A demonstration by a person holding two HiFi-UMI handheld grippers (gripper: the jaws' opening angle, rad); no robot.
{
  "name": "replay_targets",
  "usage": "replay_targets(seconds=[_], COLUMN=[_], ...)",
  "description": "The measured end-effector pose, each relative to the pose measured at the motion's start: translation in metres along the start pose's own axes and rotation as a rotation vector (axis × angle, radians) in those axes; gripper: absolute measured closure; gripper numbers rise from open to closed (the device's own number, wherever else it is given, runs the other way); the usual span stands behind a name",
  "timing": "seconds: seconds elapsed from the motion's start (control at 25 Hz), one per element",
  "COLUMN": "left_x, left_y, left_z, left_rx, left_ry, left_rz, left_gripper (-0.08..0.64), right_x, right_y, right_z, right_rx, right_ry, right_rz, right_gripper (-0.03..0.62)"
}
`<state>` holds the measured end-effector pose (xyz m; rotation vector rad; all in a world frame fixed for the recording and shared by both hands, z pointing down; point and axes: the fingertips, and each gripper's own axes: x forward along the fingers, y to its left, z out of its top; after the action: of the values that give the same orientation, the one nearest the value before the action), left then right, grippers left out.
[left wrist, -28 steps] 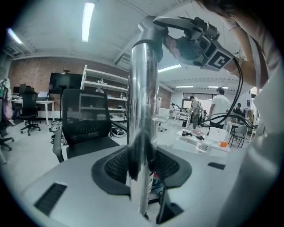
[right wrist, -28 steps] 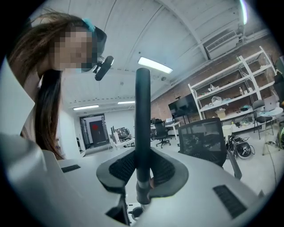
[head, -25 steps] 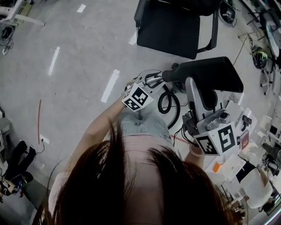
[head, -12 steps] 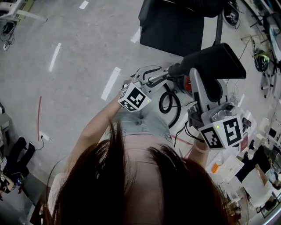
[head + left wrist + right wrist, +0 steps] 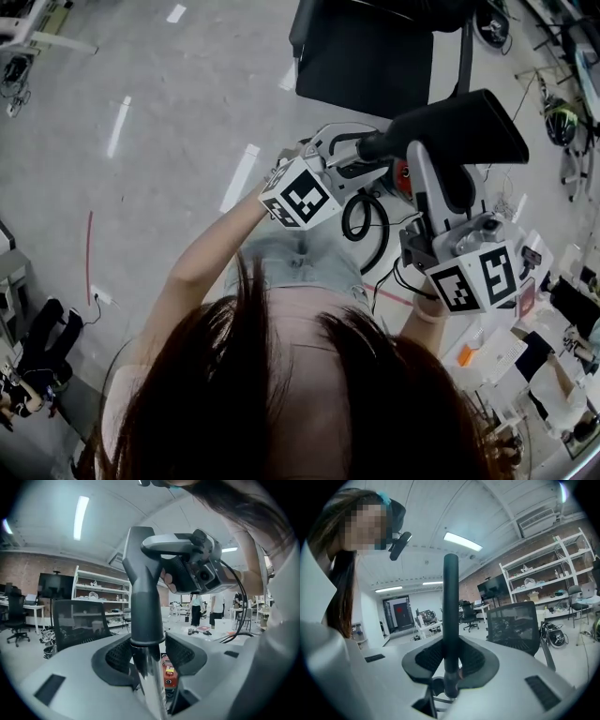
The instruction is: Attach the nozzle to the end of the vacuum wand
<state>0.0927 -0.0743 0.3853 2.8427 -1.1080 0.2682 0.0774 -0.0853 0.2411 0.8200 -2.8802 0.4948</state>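
Nozzle (image 5: 450, 131) and wand (image 5: 151, 686) are up in the air in front of me, over a bare grey floor (image 5: 169, 187) and not on any bench. Directly below my hands a black cable (image 5: 361, 220) lies in a loop on that floor. A little further out there are short white tape marks (image 5: 239, 178), and past them stands a black office chair (image 5: 375, 56). From the gripper views I see a workshop room with white shelves (image 5: 101, 597) against a brick wall (image 5: 37, 564), and strip lights on a pale ceiling.

The nozzle's dark collar sits over the end of the shiny wand tube. My right tongs (image 5: 419, 159) are clamped on the nozzle. In the right gripper view its thin black edge (image 5: 450, 620) runs up between the pads, which press on it from both sides. My left tongs (image 5: 149, 654) stand apart around the wand, just short of the collar. They have just been opening, and the tube is between them with a gap showing at the right pad.
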Motion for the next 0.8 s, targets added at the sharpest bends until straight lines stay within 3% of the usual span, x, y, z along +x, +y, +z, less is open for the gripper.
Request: replay_targets(seconds=[0.24, 0.8], left_x=[0.0019, -0.0046], left_y=[-0.0015, -0.0058], left_z=[-0.0011, 0.0017], left_rx=[-0.017, -0.066], left_ry=[0.031, 0.039], left_rz=[0.033, 0.005], left_gripper=[0.376, 0.382], right_x=[-0.0035, -0.0011], right_y=[0.0027, 0.0068], right_z=[-0.0037, 0.001], right_rx=[-0.033, -0.017], right_ry=[-0.001, -0.015], right_rz=[0.016, 0.058], right_gripper=[0.489, 0.489])
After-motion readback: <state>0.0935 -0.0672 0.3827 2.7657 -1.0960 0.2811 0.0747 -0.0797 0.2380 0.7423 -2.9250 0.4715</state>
